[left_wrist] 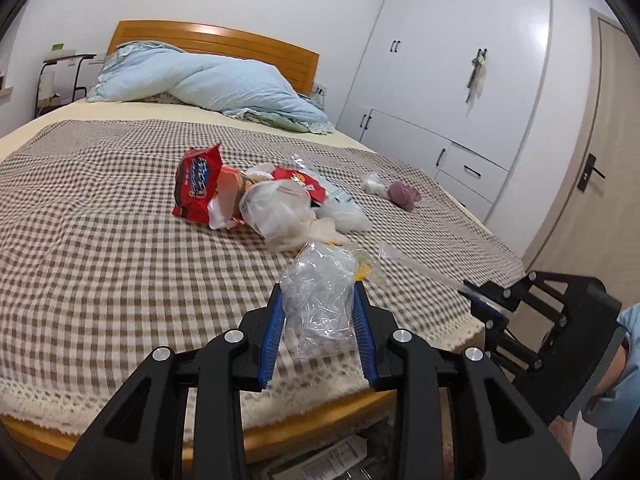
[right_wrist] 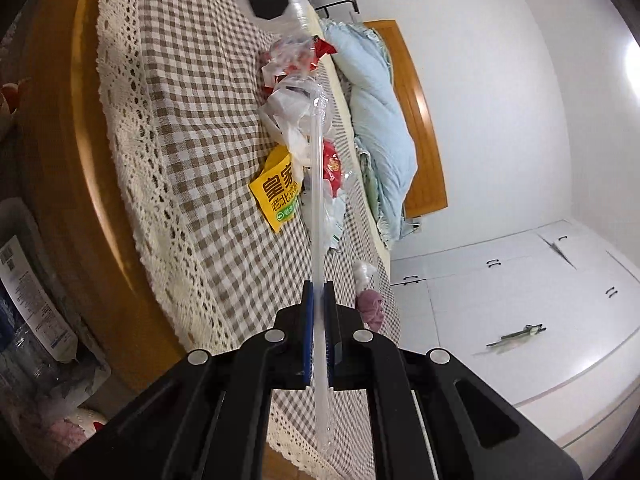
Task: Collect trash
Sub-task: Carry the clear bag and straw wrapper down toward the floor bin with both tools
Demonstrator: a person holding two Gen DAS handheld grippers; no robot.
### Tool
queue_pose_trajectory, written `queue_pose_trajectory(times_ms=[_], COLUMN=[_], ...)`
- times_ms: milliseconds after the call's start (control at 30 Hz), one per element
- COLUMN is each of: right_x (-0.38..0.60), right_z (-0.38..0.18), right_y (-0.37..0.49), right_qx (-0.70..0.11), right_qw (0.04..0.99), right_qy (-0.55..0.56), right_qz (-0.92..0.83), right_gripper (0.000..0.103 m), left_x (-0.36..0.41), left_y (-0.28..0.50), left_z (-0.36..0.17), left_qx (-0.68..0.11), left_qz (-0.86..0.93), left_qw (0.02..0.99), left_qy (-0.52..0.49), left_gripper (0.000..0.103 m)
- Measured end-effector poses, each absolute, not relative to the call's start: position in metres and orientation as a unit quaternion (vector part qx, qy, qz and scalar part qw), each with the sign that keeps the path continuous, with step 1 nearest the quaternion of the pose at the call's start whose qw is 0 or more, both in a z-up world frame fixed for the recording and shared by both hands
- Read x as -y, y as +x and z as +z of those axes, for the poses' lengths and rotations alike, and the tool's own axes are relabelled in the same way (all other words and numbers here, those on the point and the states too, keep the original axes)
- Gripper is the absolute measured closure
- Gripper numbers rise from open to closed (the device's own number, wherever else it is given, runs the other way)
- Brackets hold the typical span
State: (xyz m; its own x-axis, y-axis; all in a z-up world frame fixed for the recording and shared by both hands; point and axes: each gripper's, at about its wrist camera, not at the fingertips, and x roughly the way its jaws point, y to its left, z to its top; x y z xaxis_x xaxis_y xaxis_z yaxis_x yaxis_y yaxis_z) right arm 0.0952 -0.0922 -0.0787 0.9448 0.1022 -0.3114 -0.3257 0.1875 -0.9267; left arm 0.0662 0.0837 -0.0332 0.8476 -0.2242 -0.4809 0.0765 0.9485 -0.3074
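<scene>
Right wrist only: yellow packet (right_wrist: 277,196), perhaps food.

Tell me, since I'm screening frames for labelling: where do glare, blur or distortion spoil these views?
Left wrist view: fisheye bows the bed; glare on the wardrobe; otherwise sharp. Right wrist view: rolled sideways; window glare at the right edge; clear plastic strip slightly smeared.

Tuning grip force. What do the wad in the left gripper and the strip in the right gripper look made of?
Wad in the left gripper: thin clear plastic film, glossy and crinkled; the checked bedcover shows through it. Strip clamped in the right gripper: clear, shiny film too, probably a flattened wrapper, seen edge-on. Both look soft and light.
</scene>
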Motion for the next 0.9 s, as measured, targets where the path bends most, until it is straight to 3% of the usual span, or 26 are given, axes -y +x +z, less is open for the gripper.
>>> queue_pose_trajectory(times_ms=[900], right_x=[0.119], right_z=[-0.125], right_y=[0.037], right_qx=[-0.127], right_qw=[0.76], right_qy=[-0.603], right_qz=[0.205], right_gripper=[0.098], left_x=[-0.047], left_y=[0.038], left_z=[-0.089], left_qx=[-0.341], left_qz=[-0.12], left_qw=[0.928], left_qy=[-0.087], left_gripper=[0.072])
